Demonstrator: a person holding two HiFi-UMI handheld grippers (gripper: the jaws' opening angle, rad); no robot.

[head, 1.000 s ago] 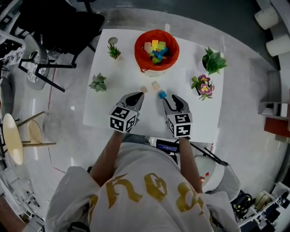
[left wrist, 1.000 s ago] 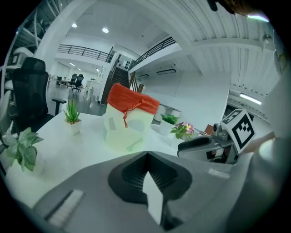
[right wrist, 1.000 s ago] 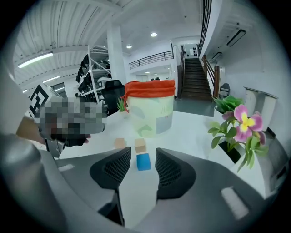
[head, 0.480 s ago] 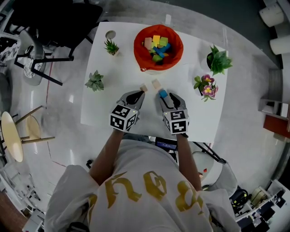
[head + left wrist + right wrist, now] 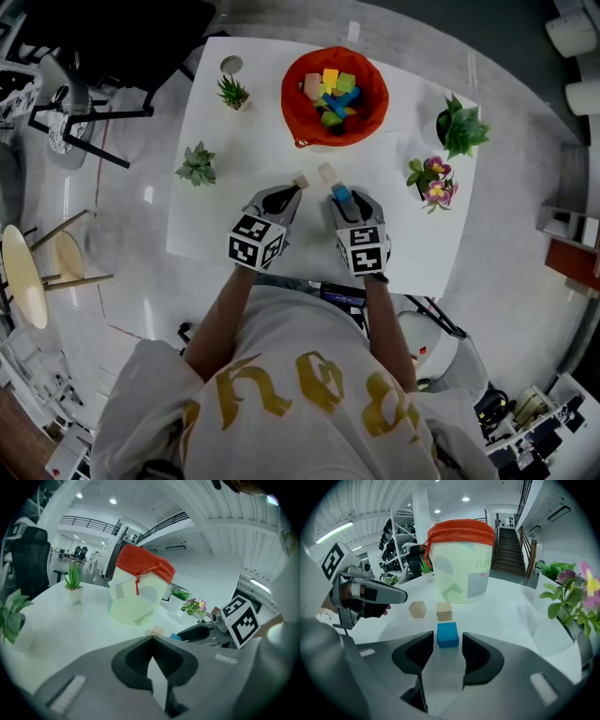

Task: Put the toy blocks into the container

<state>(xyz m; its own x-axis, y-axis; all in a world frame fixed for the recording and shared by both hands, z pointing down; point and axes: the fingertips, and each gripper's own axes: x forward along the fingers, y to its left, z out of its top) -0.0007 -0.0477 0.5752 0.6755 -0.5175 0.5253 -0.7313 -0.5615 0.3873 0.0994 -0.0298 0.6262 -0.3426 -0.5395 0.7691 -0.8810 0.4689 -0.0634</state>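
White table (image 5: pixel 253 122), two tan blocks (image 5: pixel 444 611), one blue block (image 5: pixel 447 634), one red container (image 5: pixel 461 573)

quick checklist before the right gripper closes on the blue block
1. Right gripper open: ok, jaws have just been opening, now wide apart.
2. Blue block centred at the jaw tips: ok, pads not touching it.
3. Tan block and tilted tan block clear: ok, both beyond it.
4. Left gripper out of the way: ok, shut, empty, aside.
5. Container top open: ok.
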